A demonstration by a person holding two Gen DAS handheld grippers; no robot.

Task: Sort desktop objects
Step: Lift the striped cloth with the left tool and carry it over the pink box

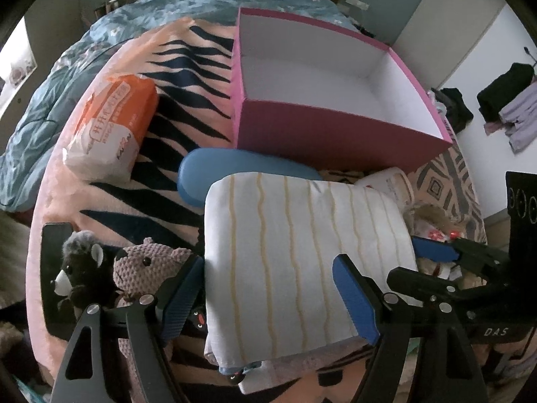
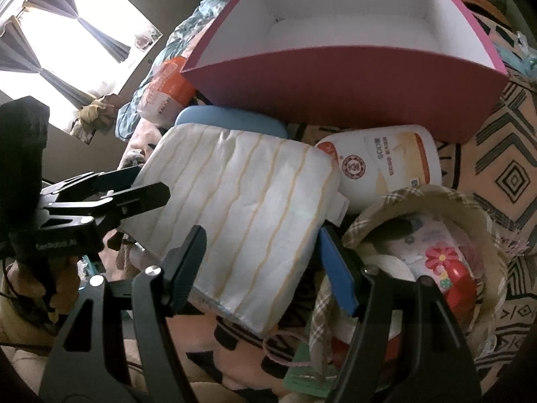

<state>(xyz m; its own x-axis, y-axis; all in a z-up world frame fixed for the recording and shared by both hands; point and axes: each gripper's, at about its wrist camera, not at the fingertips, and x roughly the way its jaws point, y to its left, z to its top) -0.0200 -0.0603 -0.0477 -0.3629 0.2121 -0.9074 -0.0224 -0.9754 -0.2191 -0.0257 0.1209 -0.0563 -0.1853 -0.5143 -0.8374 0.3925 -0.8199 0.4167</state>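
A folded white cloth with wavy yellow stripes [image 1: 295,248] fills the middle of both views, and it also shows in the right wrist view [image 2: 241,198]. My left gripper [image 1: 268,295] is shut on its near end, one finger on each side. My right gripper [image 2: 261,268] is shut on the same cloth from the other side, and its blue fingertips [image 1: 433,250] show at the cloth's right edge in the left wrist view. An open pink box [image 1: 335,124] with a white inside stands just behind the cloth, also seen in the right wrist view [image 2: 352,90].
A blue case [image 1: 221,171] lies between cloth and box. An orange and white pack [image 1: 110,134] lies left. Two plush toys [image 1: 117,272] sit at the near left. A white bottle [image 2: 386,164] and a checked basket [image 2: 436,255] of items are right. All rest on a striped pink blanket [image 1: 188,77].
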